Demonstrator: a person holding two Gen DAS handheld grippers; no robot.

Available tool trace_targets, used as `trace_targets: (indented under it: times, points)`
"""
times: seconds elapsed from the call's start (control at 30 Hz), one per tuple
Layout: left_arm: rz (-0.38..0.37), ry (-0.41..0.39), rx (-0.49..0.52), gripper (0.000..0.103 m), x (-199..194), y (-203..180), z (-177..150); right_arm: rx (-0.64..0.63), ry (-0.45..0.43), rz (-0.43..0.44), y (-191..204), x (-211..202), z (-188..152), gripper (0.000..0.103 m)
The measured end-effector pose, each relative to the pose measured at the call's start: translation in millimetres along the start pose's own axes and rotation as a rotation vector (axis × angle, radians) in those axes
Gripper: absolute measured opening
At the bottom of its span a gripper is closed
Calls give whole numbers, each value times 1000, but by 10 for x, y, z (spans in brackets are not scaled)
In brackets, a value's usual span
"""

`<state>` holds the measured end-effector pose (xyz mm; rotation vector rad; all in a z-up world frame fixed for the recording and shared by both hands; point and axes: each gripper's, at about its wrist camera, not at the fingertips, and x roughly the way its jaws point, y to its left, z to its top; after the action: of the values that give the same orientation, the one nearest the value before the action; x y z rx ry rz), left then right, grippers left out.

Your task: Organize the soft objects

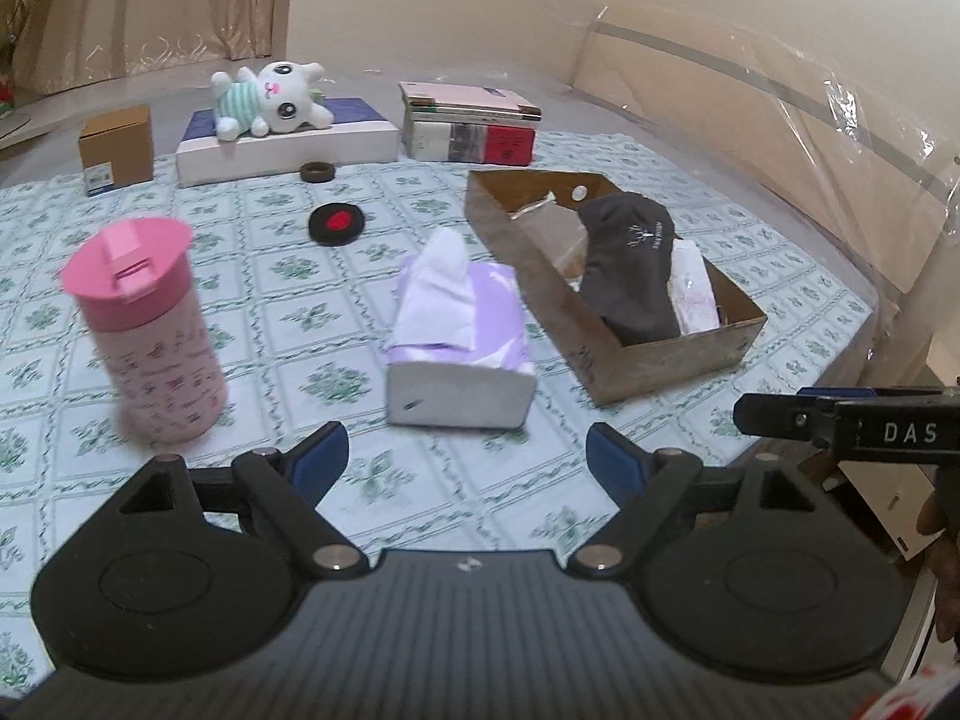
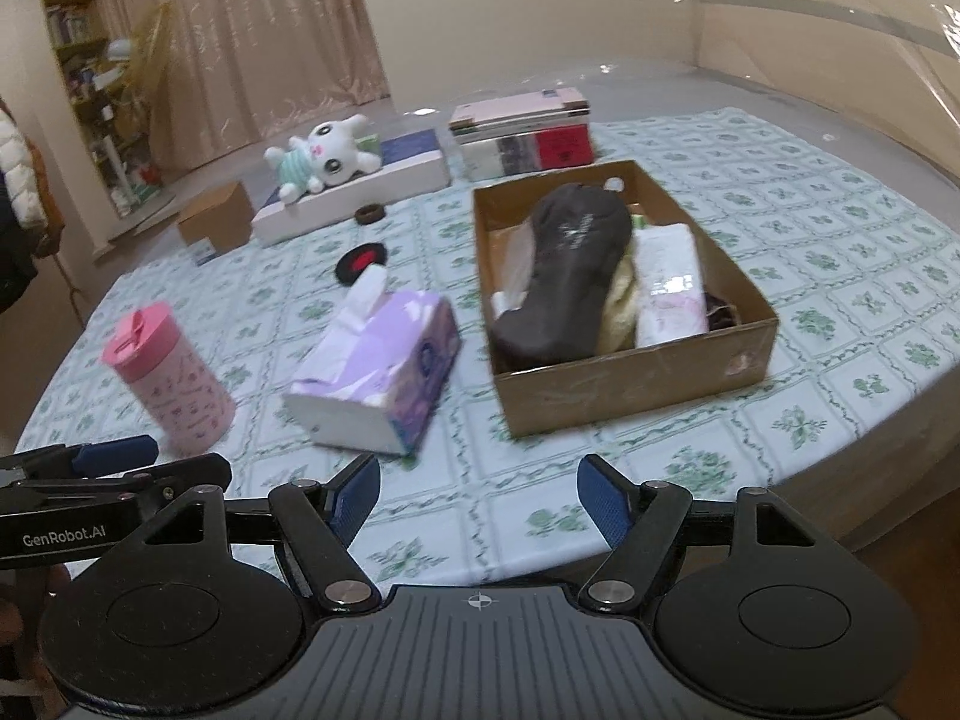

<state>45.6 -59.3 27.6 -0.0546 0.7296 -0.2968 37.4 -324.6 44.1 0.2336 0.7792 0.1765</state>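
Observation:
A brown cardboard box [image 1: 660, 360] [image 2: 630, 396] on the patterned tablecloth holds a dark grey cap [image 1: 630, 264] [image 2: 564, 282], a white packet [image 1: 696, 288] [image 2: 669, 288] and a yellowish cloth [image 2: 621, 312]. A purple tissue pack [image 1: 462, 324] [image 2: 384, 366] lies left of the box. A white plush toy [image 1: 270, 99] [image 2: 327, 159] rests on a flat white box at the back. My left gripper [image 1: 468, 456] is open above the near cloth, nothing between its fingers. My right gripper [image 2: 480, 498] is open too, in front of the box and apart from it.
A pink tumbler [image 1: 150, 330] [image 2: 171, 378] stands at the left. A stack of books [image 1: 468, 126] [image 2: 522, 135], a small carton [image 1: 117, 150] [image 2: 216, 219], a black-and-red disc [image 1: 339, 222] [image 2: 360, 261] and a dark ring [image 1: 318, 171] lie further back. The table edge runs right.

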Motion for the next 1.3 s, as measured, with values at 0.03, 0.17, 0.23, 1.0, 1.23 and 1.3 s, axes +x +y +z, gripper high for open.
trace_targets:
  times: [0.03, 0.17, 0.23, 1.0, 1.23, 1.3]
  points:
    - [0, -2, -6, 85, -27, 46, -18, -5, 3, 5, 40, 8, -9, 73]
    - [23, -11, -24, 84, -135, 264, -72, -26, 12, 33, 202, 75, -35, 73]
    - [40, -11, -31, 84, -171, 365, -89, -40, 21, 48, 286, 128, -39, 73]
    - [183, 12, -108, 84, -337, 1241, -181, -133, 69, 179, 966, 747, 54, 73]
    - [188, 20, -77, 84, -349, 1518, -123, -142, 62, 177, 970, 834, 113, 73]
    - [193, 19, -80, 84, -368, 1643, -78, -143, 56, 177, 973, 868, 146, 73]
